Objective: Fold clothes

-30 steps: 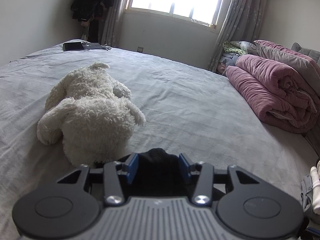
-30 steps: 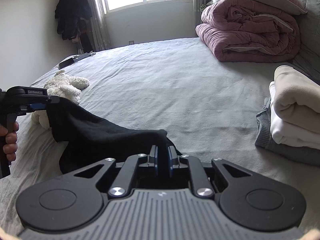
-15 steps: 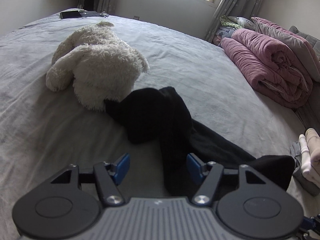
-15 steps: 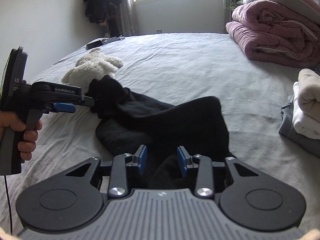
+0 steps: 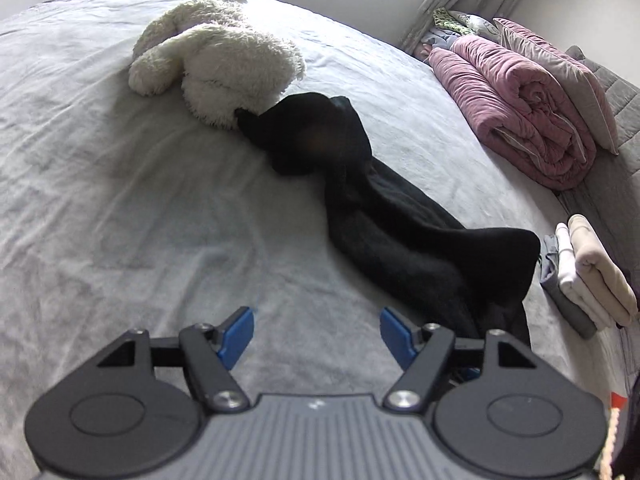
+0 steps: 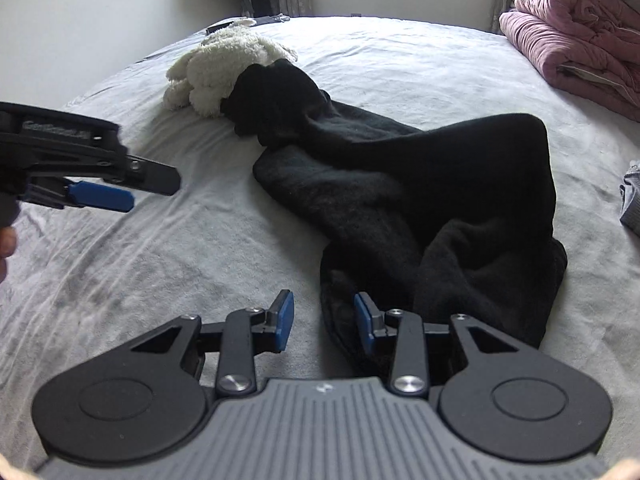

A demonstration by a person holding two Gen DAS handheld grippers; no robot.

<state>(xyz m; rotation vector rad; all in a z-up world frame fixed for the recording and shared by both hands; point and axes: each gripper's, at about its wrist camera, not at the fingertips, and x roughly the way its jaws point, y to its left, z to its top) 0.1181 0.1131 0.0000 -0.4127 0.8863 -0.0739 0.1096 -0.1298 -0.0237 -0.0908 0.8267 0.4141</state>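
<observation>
Now both grippers, left (image 5: pixel 316 334) and right (image 6: pixel 324 326), had let go and gaped empty, leaving the garment (image 6: pixel 400 196) rumpled mid-frame, unfolded.

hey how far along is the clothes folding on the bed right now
Done: a stack of folded clothes sits at the bed's right edge. In hand: nothing; the left gripper and right gripper are both open, and the black garment lies bunched and twisted on the sheet, one end against the white plush toy. Left: spreading it flat, folding it, and probably adding it to the stack.
</observation>
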